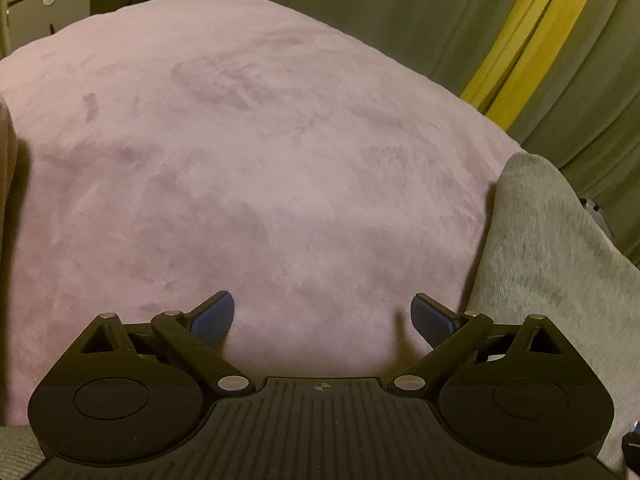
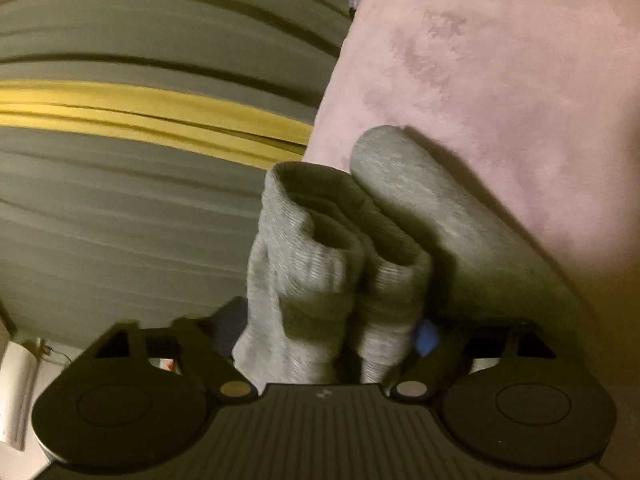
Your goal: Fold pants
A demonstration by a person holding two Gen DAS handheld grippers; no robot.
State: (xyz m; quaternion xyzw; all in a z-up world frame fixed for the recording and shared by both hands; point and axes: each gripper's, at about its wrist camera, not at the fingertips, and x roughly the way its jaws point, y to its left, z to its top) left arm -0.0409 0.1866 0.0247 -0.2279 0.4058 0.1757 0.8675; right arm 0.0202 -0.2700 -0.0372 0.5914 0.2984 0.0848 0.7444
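The grey pants (image 2: 316,256) are bunched between my right gripper's (image 2: 326,332) blue-padded fingers, ribbed cuffs pointing up, with another grey fold (image 2: 432,208) beside them over the pink blanket (image 2: 500,80). My right gripper is shut on the pants. In the left wrist view my left gripper (image 1: 322,312) is open and empty, its blue pads (image 1: 216,312) wide apart just above the pink blanket (image 1: 240,160). A part of the grey pants (image 1: 552,248) lies at the right edge of that view, beside the right finger.
A grey curtain with a yellow stripe (image 1: 532,36) hangs behind the blanket; it also shows in the right wrist view (image 2: 152,108). A dark cabinet (image 1: 44,12) stands at the far left corner. A white object (image 2: 16,384) sits at the lower left.
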